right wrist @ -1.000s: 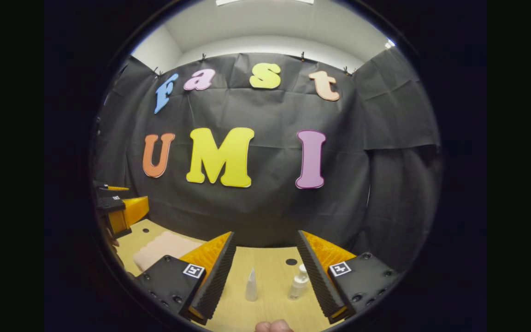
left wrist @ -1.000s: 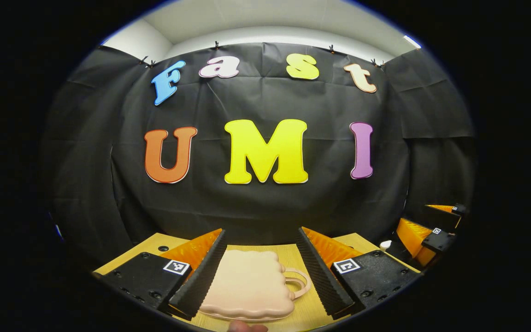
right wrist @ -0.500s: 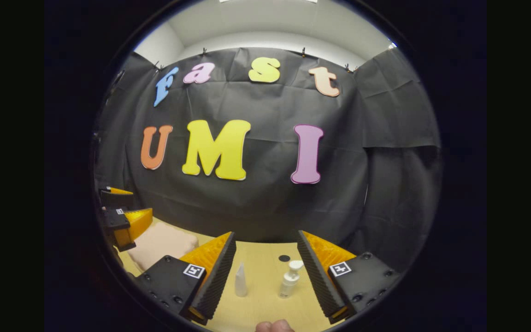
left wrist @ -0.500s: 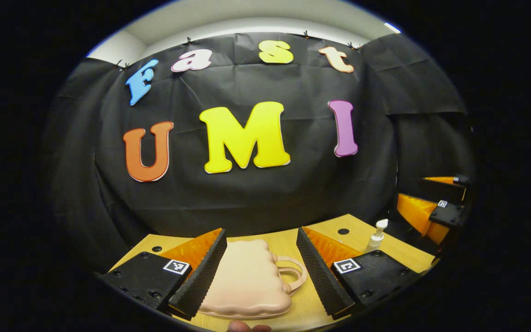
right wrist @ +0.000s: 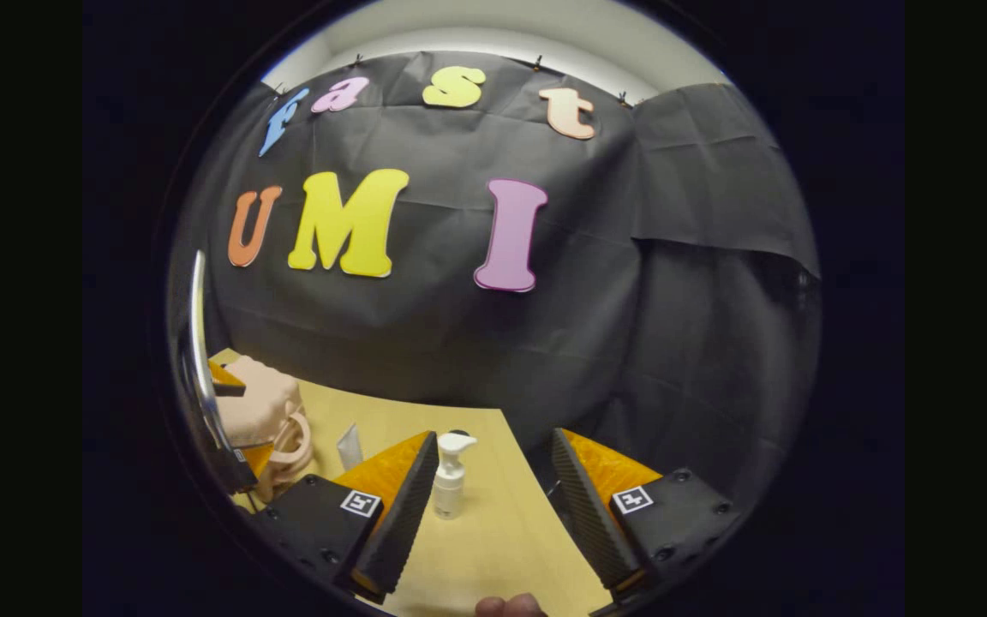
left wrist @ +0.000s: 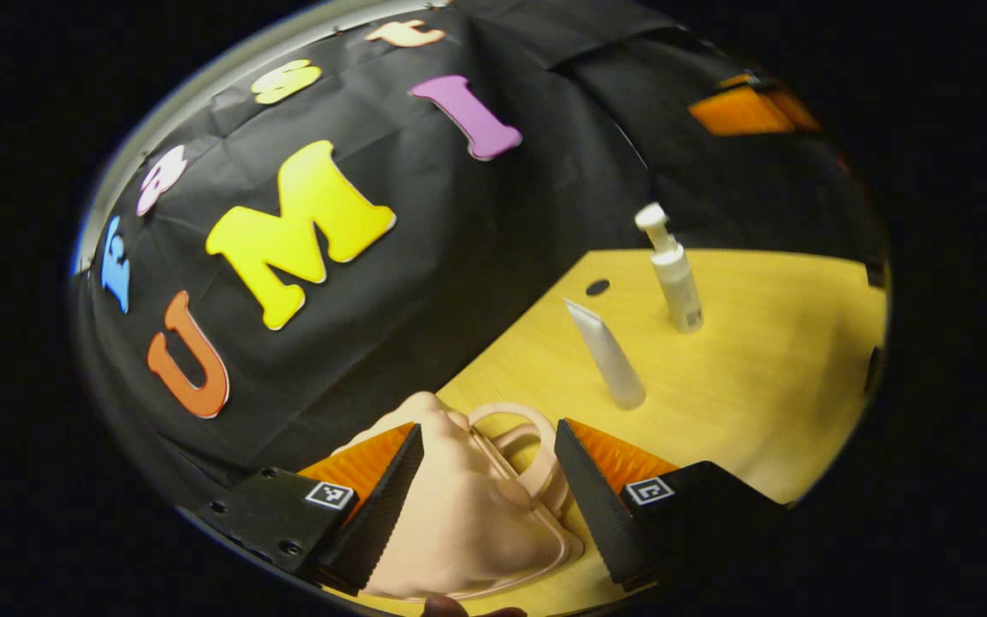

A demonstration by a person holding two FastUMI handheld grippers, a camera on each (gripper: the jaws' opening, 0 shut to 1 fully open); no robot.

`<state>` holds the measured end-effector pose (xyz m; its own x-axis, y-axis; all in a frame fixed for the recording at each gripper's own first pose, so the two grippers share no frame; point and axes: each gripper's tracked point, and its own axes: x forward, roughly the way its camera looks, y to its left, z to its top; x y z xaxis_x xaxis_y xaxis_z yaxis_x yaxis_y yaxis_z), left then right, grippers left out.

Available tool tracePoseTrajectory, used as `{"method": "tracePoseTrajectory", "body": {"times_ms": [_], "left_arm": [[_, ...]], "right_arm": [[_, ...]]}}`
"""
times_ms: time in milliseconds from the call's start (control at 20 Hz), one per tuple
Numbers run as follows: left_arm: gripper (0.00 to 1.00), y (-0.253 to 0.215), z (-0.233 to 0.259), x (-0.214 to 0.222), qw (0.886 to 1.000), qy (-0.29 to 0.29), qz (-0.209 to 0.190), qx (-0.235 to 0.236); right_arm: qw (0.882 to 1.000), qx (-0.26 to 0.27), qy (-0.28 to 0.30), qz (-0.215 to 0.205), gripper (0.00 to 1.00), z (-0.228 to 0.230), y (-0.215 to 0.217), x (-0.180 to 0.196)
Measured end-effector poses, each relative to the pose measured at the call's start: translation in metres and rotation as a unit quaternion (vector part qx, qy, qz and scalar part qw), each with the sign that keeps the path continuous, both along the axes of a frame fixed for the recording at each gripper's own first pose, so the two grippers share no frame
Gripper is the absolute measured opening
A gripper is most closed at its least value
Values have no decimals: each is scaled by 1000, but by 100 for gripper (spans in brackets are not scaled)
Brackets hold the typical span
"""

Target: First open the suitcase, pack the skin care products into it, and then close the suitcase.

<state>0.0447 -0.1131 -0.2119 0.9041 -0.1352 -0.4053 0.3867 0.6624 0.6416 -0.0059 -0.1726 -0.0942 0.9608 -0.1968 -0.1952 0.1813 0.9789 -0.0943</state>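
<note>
Both of our tools are wide open and hold nothing. Our left tool (left wrist: 485,506) hangs right over the suitcase (left wrist: 459,514), with one finger on each side of it but not pressing. Our right tool (right wrist: 493,514) hangs over the table (right wrist: 493,531), and the pump bottle (right wrist: 449,480) stands just beside its left finger.

We see the suitcase as a small pink case with a puffy, wavy top and a loop handle (left wrist: 528,441). Its lid is down, so we cannot tell what is inside. We think it is light and its shell is stiff, though the puffy top may be a bit slippery. We would hold the handle, or the edge of the lid next to the handle, to lift it open. It may slide on the smooth table, so our other tool may need to hold it down.

From the suitcase, the tube (left wrist: 607,356) stands near, past the handle, and the pump bottle (left wrist: 673,274) stands farther off behind the tube. Both are on the table, not packed yet. We think both are light and easy to tip. We would take each by its middle, and squeeze the tube softly since it may be soft
</note>
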Motion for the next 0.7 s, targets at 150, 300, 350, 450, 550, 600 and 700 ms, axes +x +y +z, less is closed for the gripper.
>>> {"method": "tracePoseTrajectory", "body": {"times_ms": [150, 300, 350, 450, 550, 600, 700], "left_arm": [[97, 4, -34, 10, 996, 30, -3, 87], [95, 1, -43, 24, 992, 32, -4, 120], [91, 0, -44, 29, 991, 31, -8, 132], [81, -3, -50, 36, 988, 36, -9, 147], [74, 1, -59, 41, 986, 49, -4, 159], [70, 3, -64, 44, 985, 56, 1, 164], [62, 8, -76, 42, 982, 85, 16, 167]], "right_arm": [[1000, 9, 18, -9, 80, -19, -14, 2], [999, 12, 27, -18, 80, -28, -22, 7], [999, 11, 28, -20, 77, -29, -24, 7], [999, 11, 28, -21, 79, -30, -24, 5], [999, 6, 29, -20, 80, -32, -25, 5], [999, 4, 30, -20, 79, -32, -25, 4], [999, 6, 36, -24, 80, -35, -25, 0]]}}
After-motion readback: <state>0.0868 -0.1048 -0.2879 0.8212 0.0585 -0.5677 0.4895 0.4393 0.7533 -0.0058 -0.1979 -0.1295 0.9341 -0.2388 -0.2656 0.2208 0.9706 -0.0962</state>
